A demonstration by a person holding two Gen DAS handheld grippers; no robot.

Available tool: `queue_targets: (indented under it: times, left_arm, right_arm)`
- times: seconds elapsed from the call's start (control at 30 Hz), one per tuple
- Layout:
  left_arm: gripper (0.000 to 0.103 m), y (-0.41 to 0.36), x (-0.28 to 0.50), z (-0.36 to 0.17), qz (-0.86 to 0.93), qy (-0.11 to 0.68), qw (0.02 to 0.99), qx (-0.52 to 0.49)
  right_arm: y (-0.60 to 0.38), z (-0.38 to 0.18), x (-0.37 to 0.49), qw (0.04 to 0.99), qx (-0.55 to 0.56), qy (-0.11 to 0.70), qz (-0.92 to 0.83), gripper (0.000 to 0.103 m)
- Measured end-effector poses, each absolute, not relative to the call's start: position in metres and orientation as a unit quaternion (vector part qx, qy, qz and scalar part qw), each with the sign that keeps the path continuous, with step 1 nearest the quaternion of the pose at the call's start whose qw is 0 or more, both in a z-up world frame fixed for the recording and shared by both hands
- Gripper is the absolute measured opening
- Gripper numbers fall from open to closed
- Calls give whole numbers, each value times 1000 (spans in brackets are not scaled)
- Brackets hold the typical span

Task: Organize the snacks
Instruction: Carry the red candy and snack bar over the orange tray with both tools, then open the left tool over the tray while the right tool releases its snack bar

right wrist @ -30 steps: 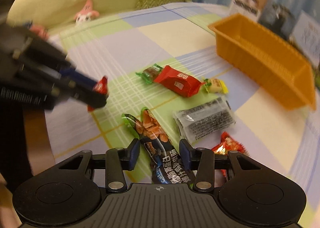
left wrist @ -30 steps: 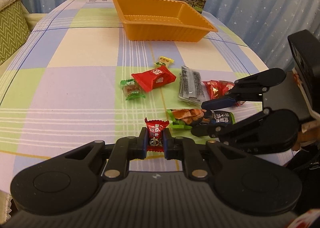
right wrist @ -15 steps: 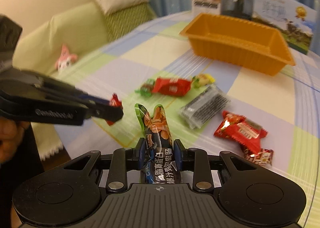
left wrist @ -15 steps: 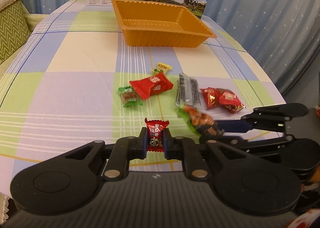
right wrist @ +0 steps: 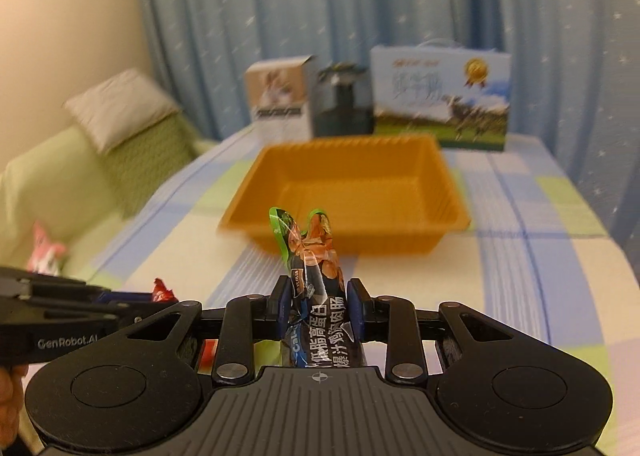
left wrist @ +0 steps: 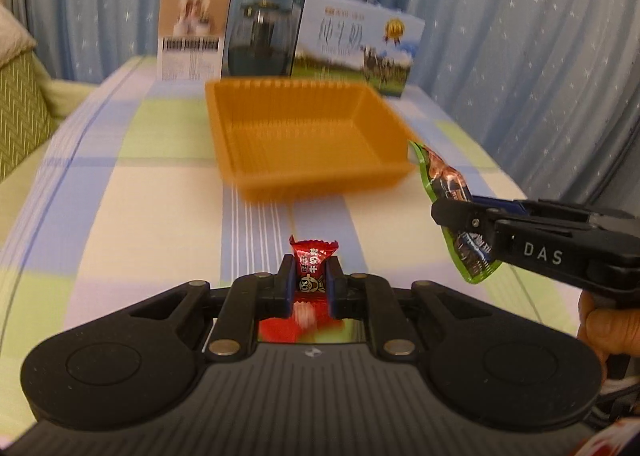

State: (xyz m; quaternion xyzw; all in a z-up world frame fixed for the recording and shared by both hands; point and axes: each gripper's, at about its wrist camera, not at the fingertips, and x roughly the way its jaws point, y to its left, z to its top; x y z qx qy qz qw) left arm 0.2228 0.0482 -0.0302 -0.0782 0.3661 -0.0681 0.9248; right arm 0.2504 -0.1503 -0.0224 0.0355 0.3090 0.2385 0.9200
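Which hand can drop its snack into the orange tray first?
Probably the right. The right gripper holds its green sausage pack right beside the orange tray corner, while the left gripper with the red candy looks farther back.

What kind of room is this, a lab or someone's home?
Most likely a home living room: a green sofa with a cushion, starry blue curtains, and a table under a checked cloth.

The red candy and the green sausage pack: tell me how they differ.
The red candy is small and squat; the green sausage pack is long and slim. The candy's wrapper is red; the pack's is green-edged, dark lower down. The candy sits in the left gripper, the pack in the right gripper. Both are clamped off the table, facing the orange tray.
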Motion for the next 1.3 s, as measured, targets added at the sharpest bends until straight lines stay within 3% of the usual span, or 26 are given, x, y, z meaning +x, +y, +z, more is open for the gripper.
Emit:
queue_targets:
  times: [0.4, 0.93, 1.03, 1.3]
  left_arm:
    - [13, 66, 320, -15, -57, 314, 944, -80]
    - [14, 77, 386, -49, -52, 341, 933, -106]
    - [26, 77, 390, -53, -49, 345, 931, -105]
    - [32, 81, 387, -53, -34, 347, 931, -105]
  right_arm:
    - [-132, -17, 336, 938, 69, 282, 191, 30]
    - [-117, -58, 411, 930, 102, 315, 162, 30]
    - [-120, -63, 414, 928, 105, 320, 158, 30]
    - [-119, -65, 413, 925, 108, 326, 160, 30]
